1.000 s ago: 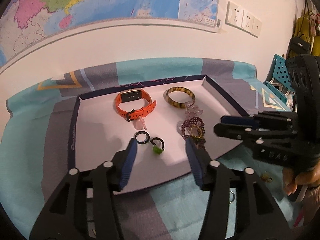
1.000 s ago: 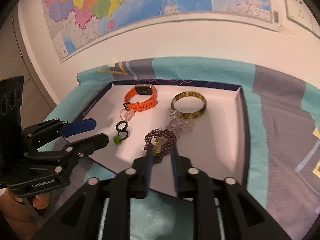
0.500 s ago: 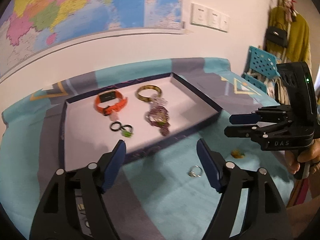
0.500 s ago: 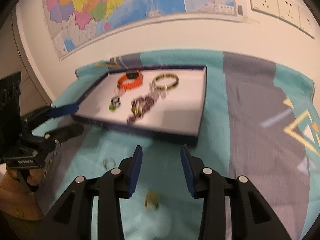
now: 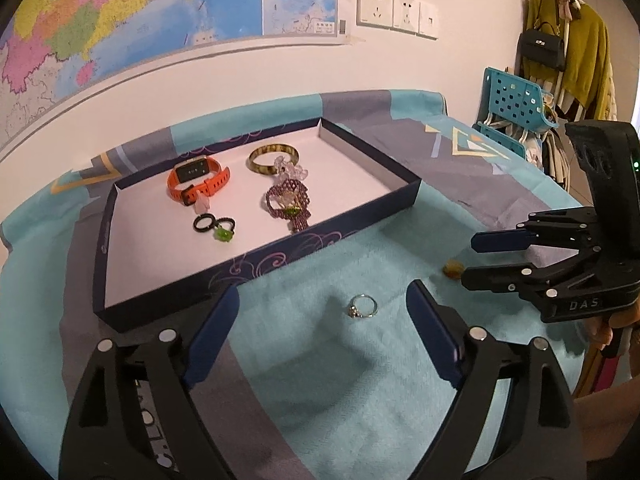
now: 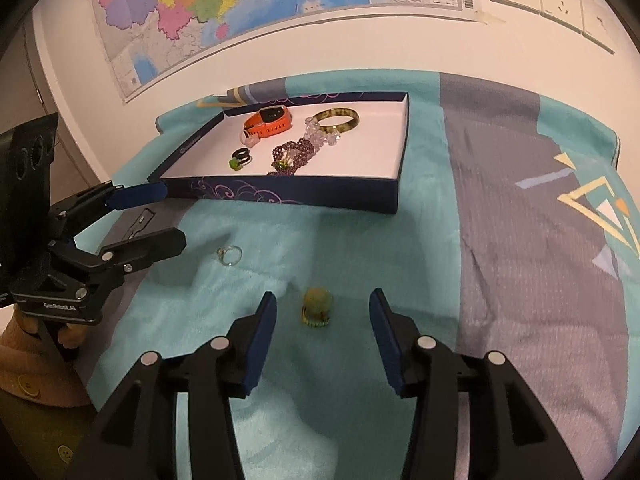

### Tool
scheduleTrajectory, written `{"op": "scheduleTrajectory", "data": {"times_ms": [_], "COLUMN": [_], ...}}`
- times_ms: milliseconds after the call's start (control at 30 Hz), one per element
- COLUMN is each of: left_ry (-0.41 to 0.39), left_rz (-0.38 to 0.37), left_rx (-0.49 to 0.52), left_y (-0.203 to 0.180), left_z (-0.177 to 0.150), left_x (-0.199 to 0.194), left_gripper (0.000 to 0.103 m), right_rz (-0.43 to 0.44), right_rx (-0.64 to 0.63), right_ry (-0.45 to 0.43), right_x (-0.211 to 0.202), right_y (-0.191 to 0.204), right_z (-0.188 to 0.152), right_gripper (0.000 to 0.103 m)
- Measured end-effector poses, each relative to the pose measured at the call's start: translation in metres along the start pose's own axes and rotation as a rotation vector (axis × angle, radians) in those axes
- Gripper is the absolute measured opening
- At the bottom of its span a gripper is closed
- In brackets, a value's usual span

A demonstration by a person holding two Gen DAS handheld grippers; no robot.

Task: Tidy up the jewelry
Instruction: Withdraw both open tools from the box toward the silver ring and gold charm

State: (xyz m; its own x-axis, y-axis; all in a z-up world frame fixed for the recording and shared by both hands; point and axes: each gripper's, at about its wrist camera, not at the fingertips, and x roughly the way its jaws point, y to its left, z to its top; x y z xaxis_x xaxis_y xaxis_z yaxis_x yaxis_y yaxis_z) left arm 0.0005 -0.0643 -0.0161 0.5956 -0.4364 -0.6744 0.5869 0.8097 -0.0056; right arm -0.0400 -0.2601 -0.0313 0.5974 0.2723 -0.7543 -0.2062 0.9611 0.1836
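Both tongs gape wide above loose rings on the teal blanket

The left gripper [image 5: 322,312] frames a thin silver ring [image 5: 363,306]; the right gripper [image 6: 323,312] frames an amber-stoned ring [image 6: 317,306]. Beyond, the navy tray [image 6: 280,192] holds an orange watch [image 5: 197,178], tortoiseshell bangle [image 5: 273,158], purple beads [image 5: 289,205] and two small dark rings [image 5: 214,227]

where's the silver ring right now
The silver ring lies on the teal cloth outside the tray, just ahead of the open left tongs.
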Motion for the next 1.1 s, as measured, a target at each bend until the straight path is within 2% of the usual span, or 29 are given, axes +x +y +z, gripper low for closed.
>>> {"op": "scheduleTrajectory", "data": {"times_ms": [233, 500, 700, 967, 1100], "left_ry": [0.031, 0.063, 0.091, 0.124, 0.143], "left_rz": [0.007, -0.001, -0.016, -0.052, -0.054], "left_rx": [0.006, -0.008, 0.004, 0.019, 0.019], "left_y": [-0.004, -0.002, -0.008, -0.016, -0.017], "left_z": [-0.002, -0.004, -0.004, -0.002, -0.002], "left_x": [0.009, 0.017, 0.025, 0.035, 0.04], "left_gripper": [0.084, 0.076, 0.066, 0.045, 0.043], "right_rz": [-0.001, -0.012, -0.019, -0.014, -0.013], "right_rx": [-0.002, -0.015, -0.018, -0.014, -0.013], "right_ry": [0.002, 0.004, 0.0, -0.004, -0.005], "right_x": [0.001, 0.006, 0.006, 0.007, 0.007], "right_y": [0.005, 0.009, 0.01, 0.009, 0.009], "right_z": [-0.003, -0.004, -0.004, -0.004, -0.004], "right_gripper": [0.046, 0.046, 0.046, 0.046, 0.046]}}
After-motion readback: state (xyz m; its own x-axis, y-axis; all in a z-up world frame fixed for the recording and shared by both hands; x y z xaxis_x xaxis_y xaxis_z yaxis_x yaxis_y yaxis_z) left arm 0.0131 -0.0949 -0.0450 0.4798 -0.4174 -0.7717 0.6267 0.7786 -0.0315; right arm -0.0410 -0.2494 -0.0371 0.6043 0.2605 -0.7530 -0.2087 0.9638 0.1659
